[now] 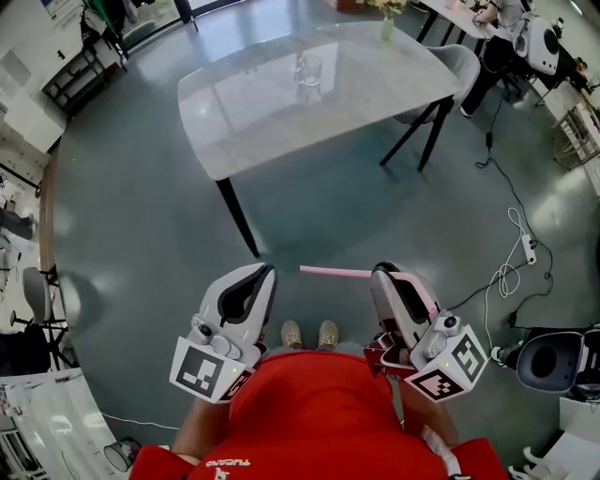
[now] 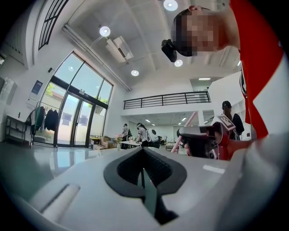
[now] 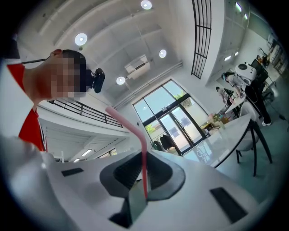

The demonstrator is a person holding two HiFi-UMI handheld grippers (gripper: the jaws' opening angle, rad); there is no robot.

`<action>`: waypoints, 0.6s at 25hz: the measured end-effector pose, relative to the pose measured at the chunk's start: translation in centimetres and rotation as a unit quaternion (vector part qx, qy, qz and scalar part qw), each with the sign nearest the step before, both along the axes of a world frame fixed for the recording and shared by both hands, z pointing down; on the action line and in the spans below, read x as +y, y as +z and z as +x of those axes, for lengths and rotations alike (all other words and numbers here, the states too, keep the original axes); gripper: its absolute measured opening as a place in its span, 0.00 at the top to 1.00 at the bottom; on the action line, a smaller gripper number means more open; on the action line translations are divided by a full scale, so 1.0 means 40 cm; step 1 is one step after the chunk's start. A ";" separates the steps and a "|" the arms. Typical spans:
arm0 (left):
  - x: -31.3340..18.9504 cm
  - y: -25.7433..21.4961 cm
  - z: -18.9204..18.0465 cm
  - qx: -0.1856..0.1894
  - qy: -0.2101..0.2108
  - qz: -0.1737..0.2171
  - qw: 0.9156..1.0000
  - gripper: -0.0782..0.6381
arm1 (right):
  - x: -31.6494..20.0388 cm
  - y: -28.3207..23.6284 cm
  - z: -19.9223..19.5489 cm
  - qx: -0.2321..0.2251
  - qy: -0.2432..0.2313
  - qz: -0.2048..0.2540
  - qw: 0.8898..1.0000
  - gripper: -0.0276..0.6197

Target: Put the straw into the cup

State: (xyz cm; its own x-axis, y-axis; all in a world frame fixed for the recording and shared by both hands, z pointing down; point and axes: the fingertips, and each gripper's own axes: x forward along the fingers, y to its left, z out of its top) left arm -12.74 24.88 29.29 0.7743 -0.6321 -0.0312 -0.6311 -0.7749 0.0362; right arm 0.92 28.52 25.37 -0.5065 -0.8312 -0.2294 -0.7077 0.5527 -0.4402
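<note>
A clear glass cup (image 1: 307, 67) stands near the far middle of a pale marble-topped table (image 1: 253, 112), well ahead of both grippers. My right gripper (image 1: 384, 273) is shut on a pink bent straw (image 1: 333, 273), which sticks out sideways to the left. In the right gripper view the straw (image 3: 141, 144) rises from between the closed jaws of the right gripper (image 3: 143, 158) and bends left, with the cup (image 3: 202, 152) small on the table (image 3: 230, 135) beyond. My left gripper (image 1: 260, 274) is shut with nothing in it, level beside the right; its jaws meet in the left gripper view (image 2: 143, 152).
The table stands on black legs (image 1: 239, 217), with a small flower vase (image 1: 387, 25) at its far edge and a grey chair (image 1: 461, 62) behind. A power strip and cables (image 1: 527, 249) lie on the floor at right, by a round grey machine (image 1: 553, 361). My shoes (image 1: 309, 334) show below.
</note>
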 end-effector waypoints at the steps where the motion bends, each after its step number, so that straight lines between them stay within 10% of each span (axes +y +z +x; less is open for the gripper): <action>1: -0.003 -0.001 0.000 0.000 -0.001 0.001 1.000 0.88 | -0.004 -0.002 0.000 0.001 -0.001 0.001 1.000 0.92; 15: -0.052 -0.028 0.068 0.006 -0.002 0.015 1.000 0.88 | -0.072 -0.037 0.068 0.012 -0.004 0.020 1.000 0.92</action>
